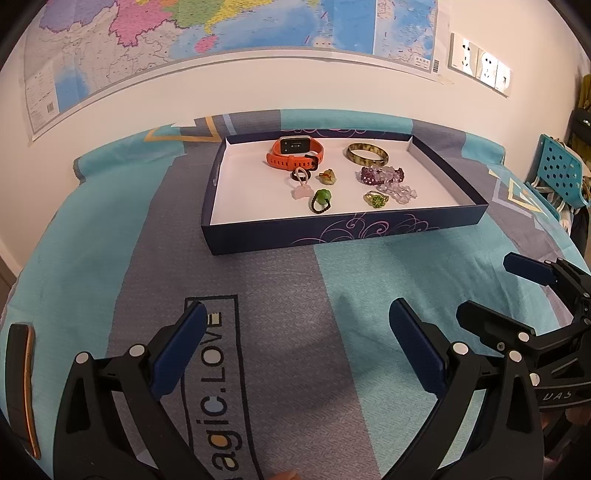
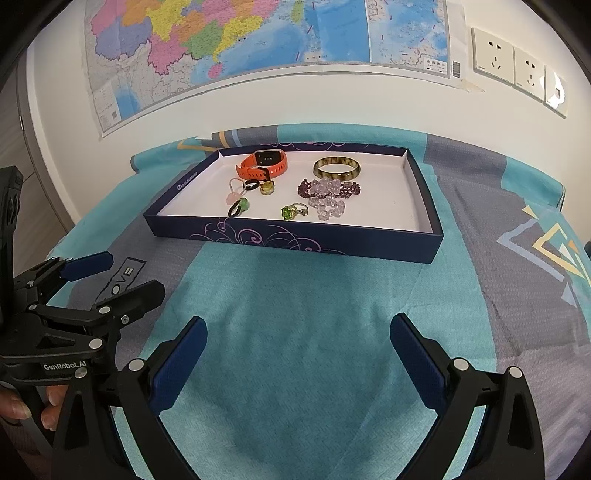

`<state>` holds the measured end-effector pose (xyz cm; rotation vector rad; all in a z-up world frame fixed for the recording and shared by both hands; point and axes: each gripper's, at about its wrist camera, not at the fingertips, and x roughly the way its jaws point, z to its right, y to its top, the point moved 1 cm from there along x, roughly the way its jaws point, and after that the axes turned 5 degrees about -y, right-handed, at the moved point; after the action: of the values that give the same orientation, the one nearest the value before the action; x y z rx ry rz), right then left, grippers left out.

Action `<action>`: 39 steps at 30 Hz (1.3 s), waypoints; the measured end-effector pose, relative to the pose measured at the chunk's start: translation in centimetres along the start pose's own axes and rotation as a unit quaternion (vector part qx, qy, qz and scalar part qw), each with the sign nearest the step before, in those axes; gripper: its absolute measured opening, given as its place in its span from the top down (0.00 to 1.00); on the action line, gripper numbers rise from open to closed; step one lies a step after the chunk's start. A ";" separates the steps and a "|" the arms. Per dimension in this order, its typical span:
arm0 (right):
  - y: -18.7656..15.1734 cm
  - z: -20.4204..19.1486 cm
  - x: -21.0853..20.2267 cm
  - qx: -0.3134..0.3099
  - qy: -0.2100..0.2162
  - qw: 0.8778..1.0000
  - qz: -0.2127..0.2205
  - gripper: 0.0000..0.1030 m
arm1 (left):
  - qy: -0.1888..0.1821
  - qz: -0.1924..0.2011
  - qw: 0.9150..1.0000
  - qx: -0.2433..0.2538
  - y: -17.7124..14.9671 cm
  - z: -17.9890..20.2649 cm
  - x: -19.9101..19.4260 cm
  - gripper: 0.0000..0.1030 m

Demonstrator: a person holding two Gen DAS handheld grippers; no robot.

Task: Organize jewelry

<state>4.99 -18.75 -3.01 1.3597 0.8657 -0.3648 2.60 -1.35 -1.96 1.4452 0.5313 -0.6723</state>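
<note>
A shallow dark blue box [image 1: 369, 232] [image 2: 295, 242] with a white floor lies on the bed. In it are an orange watch [image 1: 295, 153] [image 2: 263, 163], a mottled bangle [image 1: 367, 153] [image 2: 336, 168], purple bead bracelets [image 1: 384, 176] [image 2: 328, 189], a green-stone ring [image 1: 376, 199] [image 2: 291, 211], a green bead ring [image 1: 321, 200] [image 2: 238, 207] and other small rings. My left gripper [image 1: 297, 325] [image 2: 125, 275] is open and empty, well short of the box. My right gripper [image 2: 298, 334] [image 1: 491, 284] is open and empty beside it.
The bed has a teal and grey patterned cover [image 1: 110, 240] [image 2: 498, 277]. A map [image 1: 184, 33] and wall sockets [image 2: 517, 66] are on the wall behind. A teal chair [image 1: 557, 170] stands at the right. A dark object [image 1: 20, 384] lies at the bed's left edge.
</note>
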 end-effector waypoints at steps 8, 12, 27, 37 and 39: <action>0.0 0.0 0.0 -0.001 0.000 1.000 0.001 0.07 | -0.001 0.001 1.000 0.000 0.0 0.1 -0.1 0.06; 0.1 0.0 0.0 0.000 0.000 1.000 0.000 0.07 | -0.001 0.000 1.000 0.001 0.0 0.1 0.0 0.06; 0.0 0.0 0.0 0.000 -0.001 1.000 0.000 0.07 | -0.002 -0.001 1.000 0.000 -0.2 0.3 0.1 0.06; 0.0 0.0 0.0 0.000 0.000 1.000 0.000 0.07 | -0.004 -0.002 1.000 -0.002 -0.3 0.3 0.1 0.06; 0.0 0.0 0.0 0.000 0.000 1.000 0.001 0.07 | -0.004 -0.002 1.000 -0.003 -0.3 0.3 0.1 0.06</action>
<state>5.01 -18.74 -2.98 1.3603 0.8638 -0.3628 2.39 -1.63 -2.21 1.4360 0.5289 -0.6799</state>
